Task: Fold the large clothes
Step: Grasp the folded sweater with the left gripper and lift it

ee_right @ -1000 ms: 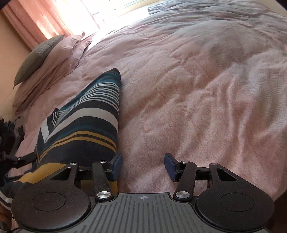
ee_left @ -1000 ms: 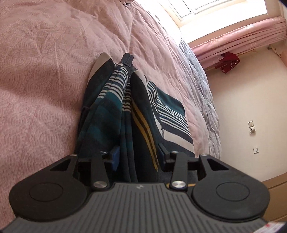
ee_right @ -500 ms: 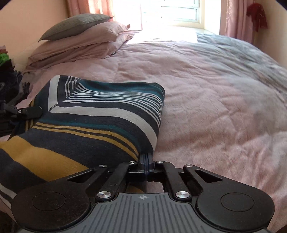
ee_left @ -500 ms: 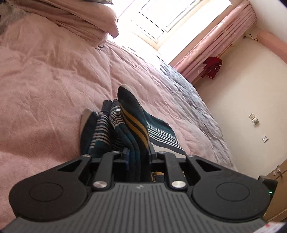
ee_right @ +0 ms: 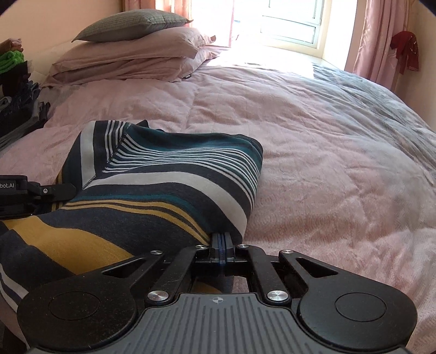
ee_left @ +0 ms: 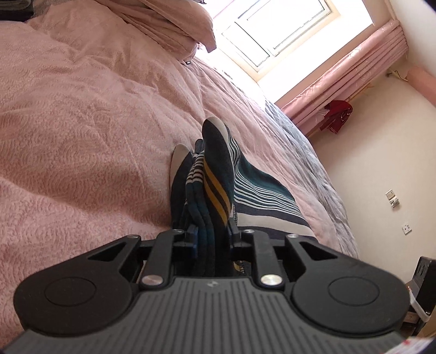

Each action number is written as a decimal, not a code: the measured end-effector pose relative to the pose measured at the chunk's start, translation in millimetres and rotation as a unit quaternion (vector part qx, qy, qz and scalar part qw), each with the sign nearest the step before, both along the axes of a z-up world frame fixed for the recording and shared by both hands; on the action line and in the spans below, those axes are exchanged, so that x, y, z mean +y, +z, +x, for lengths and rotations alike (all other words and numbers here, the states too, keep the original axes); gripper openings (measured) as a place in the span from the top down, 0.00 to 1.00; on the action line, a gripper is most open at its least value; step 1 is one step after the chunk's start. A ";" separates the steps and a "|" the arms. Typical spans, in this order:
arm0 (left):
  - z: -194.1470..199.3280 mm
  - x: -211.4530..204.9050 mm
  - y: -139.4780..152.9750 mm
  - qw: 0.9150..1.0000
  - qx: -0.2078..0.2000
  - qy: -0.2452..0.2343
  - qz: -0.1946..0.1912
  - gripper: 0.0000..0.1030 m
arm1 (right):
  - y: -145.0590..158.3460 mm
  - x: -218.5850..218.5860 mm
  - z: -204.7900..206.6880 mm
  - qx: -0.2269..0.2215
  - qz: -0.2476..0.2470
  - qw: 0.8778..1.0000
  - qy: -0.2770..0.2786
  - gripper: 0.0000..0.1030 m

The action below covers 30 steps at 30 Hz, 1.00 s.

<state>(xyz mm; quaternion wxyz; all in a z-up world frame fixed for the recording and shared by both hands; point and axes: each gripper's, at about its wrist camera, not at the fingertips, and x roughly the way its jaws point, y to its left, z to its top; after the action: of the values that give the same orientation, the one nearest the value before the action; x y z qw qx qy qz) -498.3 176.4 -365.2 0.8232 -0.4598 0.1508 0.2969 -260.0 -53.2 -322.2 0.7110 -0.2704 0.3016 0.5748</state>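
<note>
Both claws grip the striped garment (ee_right: 169,190), which lies part-folded on the bed (ee_right: 327,163) below the stacked pillows (ee_right: 130,54). The left claw (ee_left: 211,237) clamps a bunched edge; the right claw (ee_right: 221,246) pinches a corner, probably for one more fold.

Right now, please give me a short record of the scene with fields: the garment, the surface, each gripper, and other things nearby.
garment: striped garment, dark blue, teal, white and yellow, folded in several layers
surface: pink bedspread on a bed
left gripper: closed on a thick bunch of the garment's layers
right gripper: pads together at the garment's near edge
pillows: stacked at the head of the bed
clothes pile: at the far left edge
window: bright, pink curtains beside it
</note>
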 end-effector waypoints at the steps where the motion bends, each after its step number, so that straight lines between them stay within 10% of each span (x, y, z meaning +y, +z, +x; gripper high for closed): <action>1: -0.6 -1.0 0.6 1.000 0.002 0.001 -0.002 0.81 | -0.6 -1.1 -1.3 -0.006 0.002 1.000 0.002 1.00; 7: -28.2 -25.8 35.1 1.000 0.004 0.030 0.000 0.78 | 10.9 -42.1 18.8 0.046 0.060 0.997 0.012 0.93; 12: -58.5 -64.6 64.0 1.000 -0.012 0.009 0.010 0.66 | 23.6 -114.9 33.8 0.104 0.138 0.983 0.057 0.37; 15: -58.8 -80.8 64.8 1.000 -0.014 -0.008 0.005 0.64 | 28.7 -139.6 26.9 0.132 0.158 0.972 0.117 0.37; 19: -46.1 -95.9 55.4 1.000 0.005 -0.022 0.018 0.72 | 12.3 -134.8 -12.0 0.046 0.134 0.973 0.183 0.39; 21: -43.2 -103.3 53.0 0.999 0.013 -0.015 0.041 0.91 | -0.6 -128.1 -27.5 -0.006 0.136 0.970 0.200 0.88; 23: -52.6 -117.4 57.8 0.997 0.001 0.003 0.078 0.92 | 2.8 -133.4 -34.2 -0.036 0.155 0.965 0.208 0.94; 30: -64.5 -134.0 -3.6 0.997 0.010 0.060 0.040 0.88 | -24.3 -137.6 -37.9 -0.053 0.114 0.966 0.224 0.84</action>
<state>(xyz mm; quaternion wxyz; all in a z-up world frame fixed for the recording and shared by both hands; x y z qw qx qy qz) -562.8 42.4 -368.8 0.8202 -0.4314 0.1192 0.3564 -297.9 -190.8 -346.5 0.6051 -0.2780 0.1274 0.7350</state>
